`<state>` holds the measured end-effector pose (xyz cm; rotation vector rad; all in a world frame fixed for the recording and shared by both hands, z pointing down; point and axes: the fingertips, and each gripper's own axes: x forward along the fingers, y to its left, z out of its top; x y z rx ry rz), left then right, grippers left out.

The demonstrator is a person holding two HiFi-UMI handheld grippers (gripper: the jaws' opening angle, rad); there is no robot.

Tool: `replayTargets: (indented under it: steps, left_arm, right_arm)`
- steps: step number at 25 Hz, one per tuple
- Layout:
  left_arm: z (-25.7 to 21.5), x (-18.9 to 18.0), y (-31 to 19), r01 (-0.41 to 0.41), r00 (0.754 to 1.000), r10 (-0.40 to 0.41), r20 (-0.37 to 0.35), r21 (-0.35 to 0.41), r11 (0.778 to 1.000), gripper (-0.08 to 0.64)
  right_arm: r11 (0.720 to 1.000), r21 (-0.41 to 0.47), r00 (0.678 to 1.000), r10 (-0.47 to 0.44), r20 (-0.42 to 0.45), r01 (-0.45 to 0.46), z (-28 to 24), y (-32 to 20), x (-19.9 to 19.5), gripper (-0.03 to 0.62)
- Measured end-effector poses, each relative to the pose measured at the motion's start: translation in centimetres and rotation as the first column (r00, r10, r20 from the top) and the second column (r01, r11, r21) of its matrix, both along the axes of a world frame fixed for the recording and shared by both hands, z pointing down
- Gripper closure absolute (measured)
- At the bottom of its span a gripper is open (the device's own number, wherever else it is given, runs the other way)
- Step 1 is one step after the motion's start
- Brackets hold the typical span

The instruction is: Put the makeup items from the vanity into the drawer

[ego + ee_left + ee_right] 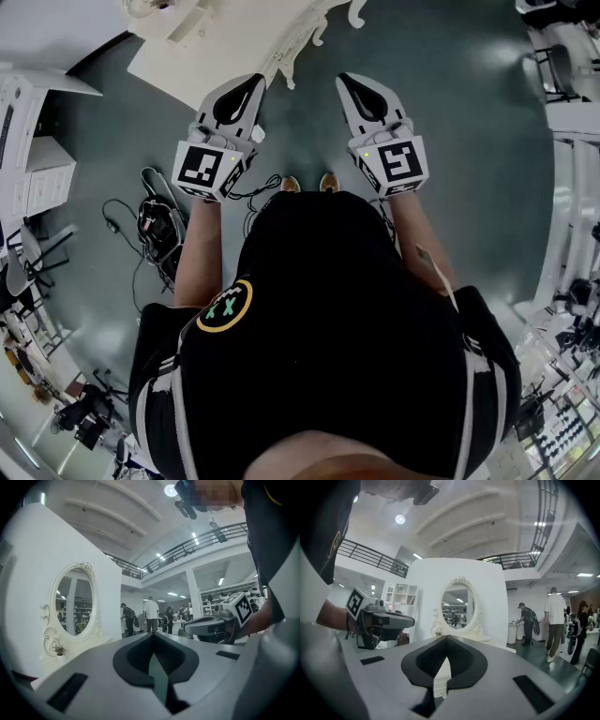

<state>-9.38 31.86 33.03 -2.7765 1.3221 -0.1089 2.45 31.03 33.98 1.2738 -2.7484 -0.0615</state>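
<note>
so: left gripper (257, 82), right gripper (343, 81) closed

Indoor hall, bright even overhead light. Round ceiling lamp (170, 489) blown out white in both gripper views; strip lights (161, 556) clipped too. Head view dimmer, cool grey-green cast. Pale glare patch on floor (506, 56) upper right, shadows faint and soft. Vanity (187, 61) top nearly overexposed. Black shirt (328, 309) loses detail. Strong fisheye throughout: edges bend, black corners ring gripper views. Near foreground soft, slightly smeared; mirror (458, 603) fairly sharp. Mosaic patch at top of left gripper view.
</note>
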Motion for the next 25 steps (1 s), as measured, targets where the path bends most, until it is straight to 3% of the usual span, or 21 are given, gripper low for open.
replayTargets:
  steps: [22, 25]
  left_arm:
    - [0.4, 0.6, -1.8, -0.01, 1.0, 0.01, 0.002, -0.013, 1.0, 0.54]
    - [0.5, 0.8, -1.9, -0.012, 1.0, 0.012, 0.003, -0.013, 1.0, 0.54]
  right_arm:
    - [0.999, -0.037, 1.0, -0.003, 0.028, 0.004, 0.7, -1.8, 0.4, 0.571]
    - [0.999, -0.042, 0.999, -0.007, 0.045, 0.008, 0.7, -2.1, 0.5, 0.521]
